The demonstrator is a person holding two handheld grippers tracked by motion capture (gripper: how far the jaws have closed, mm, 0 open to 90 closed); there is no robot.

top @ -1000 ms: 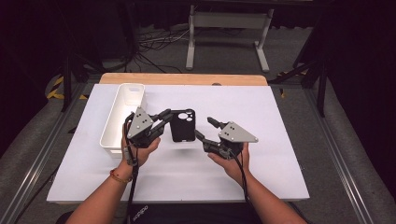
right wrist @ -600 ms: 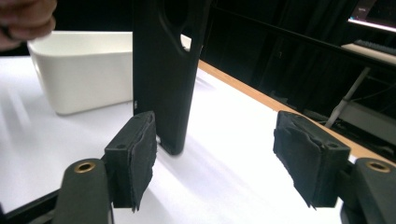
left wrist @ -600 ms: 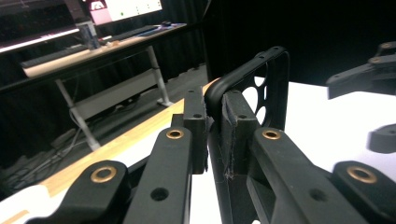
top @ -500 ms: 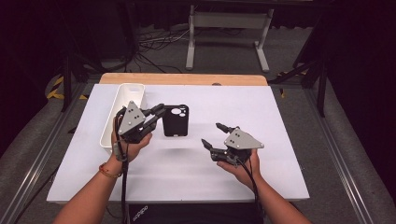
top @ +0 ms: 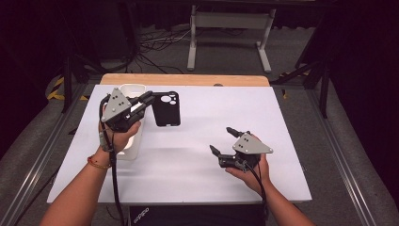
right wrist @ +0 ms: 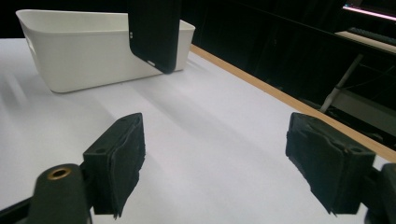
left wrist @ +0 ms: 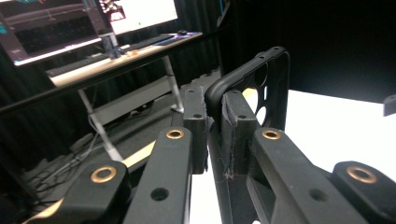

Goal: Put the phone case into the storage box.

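Since a second ago, left gripper (top: 147, 98) is lifting the black phone case (top: 166, 109) off the table (top: 197, 165) toward the far-left corner, beside the white bin (top: 133, 141) — jaws clamping its edge; right gripper (top: 225, 140) is backing toward the near-right edge, jaws just opening — holding nothing.

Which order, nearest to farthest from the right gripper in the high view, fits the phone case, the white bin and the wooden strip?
From the right gripper, open at lower right:
1. Phone case, up-left, held in the left gripper.
2. White bin, left side.
3. Wooden strip, table's far edge.
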